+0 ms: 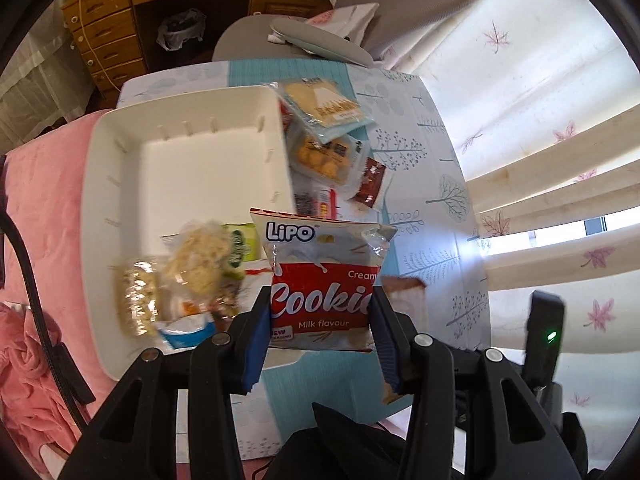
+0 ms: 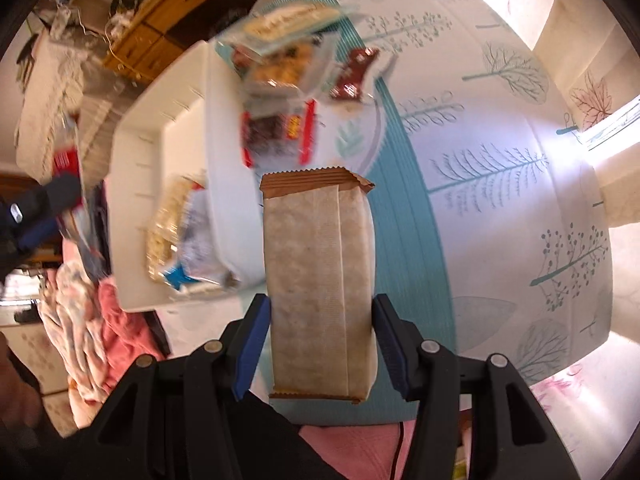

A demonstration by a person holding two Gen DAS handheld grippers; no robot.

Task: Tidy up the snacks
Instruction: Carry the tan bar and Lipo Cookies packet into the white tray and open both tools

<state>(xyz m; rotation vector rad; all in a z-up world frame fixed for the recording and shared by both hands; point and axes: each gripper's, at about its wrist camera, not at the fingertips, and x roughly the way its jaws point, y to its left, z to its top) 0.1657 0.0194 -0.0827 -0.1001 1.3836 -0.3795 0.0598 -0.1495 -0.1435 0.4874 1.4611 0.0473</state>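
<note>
My left gripper (image 1: 320, 312) is shut on a red and white Lipo cream cookie packet (image 1: 324, 280), held up above the near right corner of a white bin (image 1: 188, 160). Several snack packs (image 1: 188, 276) lie in the bin's near end. My right gripper (image 2: 320, 320) is shut on a long beige snack bar (image 2: 320, 280) with brown crimped ends, lifted over the table beside the white bin (image 2: 224, 216). Loose snack packets (image 1: 328, 140) lie on the table to the right of the bin; the same snack pile (image 2: 288, 64) shows in the right wrist view. The other gripper's fingers (image 2: 44, 208) appear at the left edge.
The small table (image 1: 436, 200) has a white cloth printed with teal trees. Pink bedding (image 1: 44, 208) lies left of it and cream curtains (image 1: 540, 80) hang on the right. A grey chair (image 1: 256, 36) and wooden drawers (image 1: 108, 36) stand beyond the table.
</note>
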